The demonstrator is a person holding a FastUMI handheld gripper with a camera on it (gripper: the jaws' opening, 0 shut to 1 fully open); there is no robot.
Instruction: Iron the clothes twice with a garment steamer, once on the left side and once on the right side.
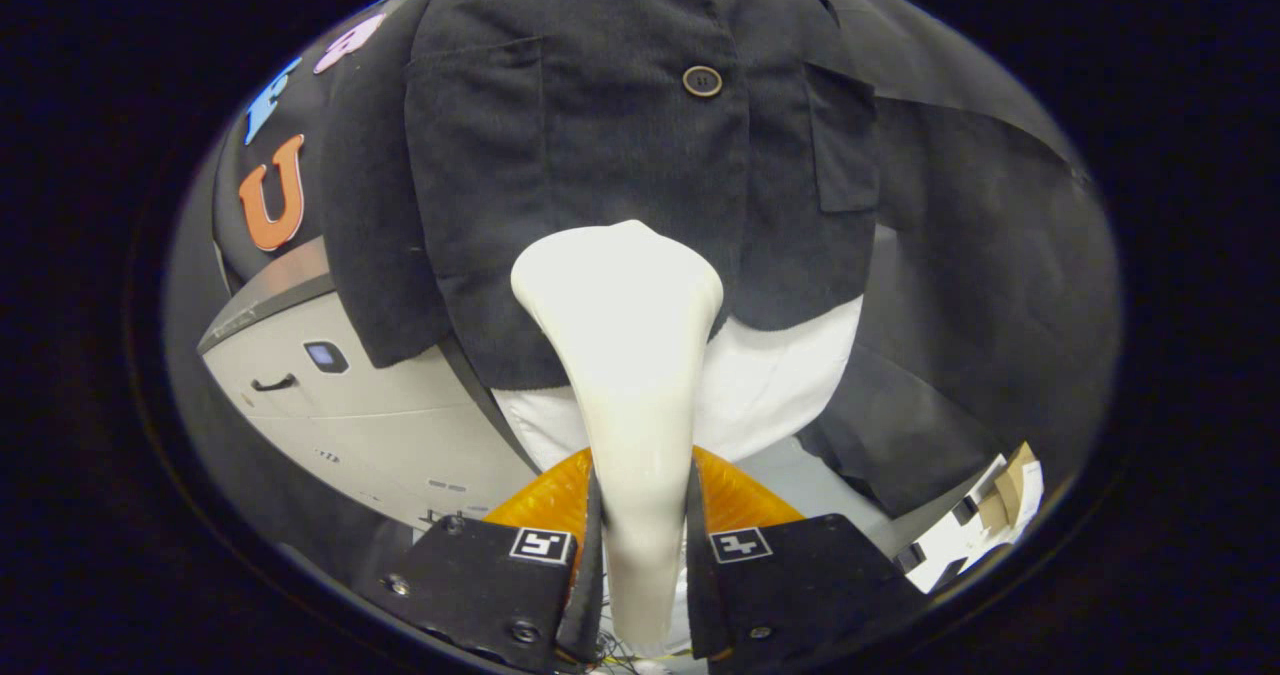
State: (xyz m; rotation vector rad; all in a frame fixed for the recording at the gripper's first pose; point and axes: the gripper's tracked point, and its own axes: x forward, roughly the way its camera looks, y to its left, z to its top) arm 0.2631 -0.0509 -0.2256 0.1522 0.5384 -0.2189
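Observation:
My gripper [640, 530] is shut on the white garment steamer [625, 355], both fingers pressing its slim handle. The steamer's wide head points ahead and reaches the lower hem of a dark buttoned jacket [600, 155] hanging just beyond. The head overlaps the hem near the jacket's middle, below the lower button [702, 81]. Whether the head touches the cloth I cannot tell. A white garment [780, 385] shows under the jacket's hem, behind the steamer.
A grey-white appliance [350, 405] with a small screen and handle stands to the left below the jacket. An orange ribbed object [545, 500] lies behind the fingers. Cardboard and white items [1000, 505] sit low on the right.

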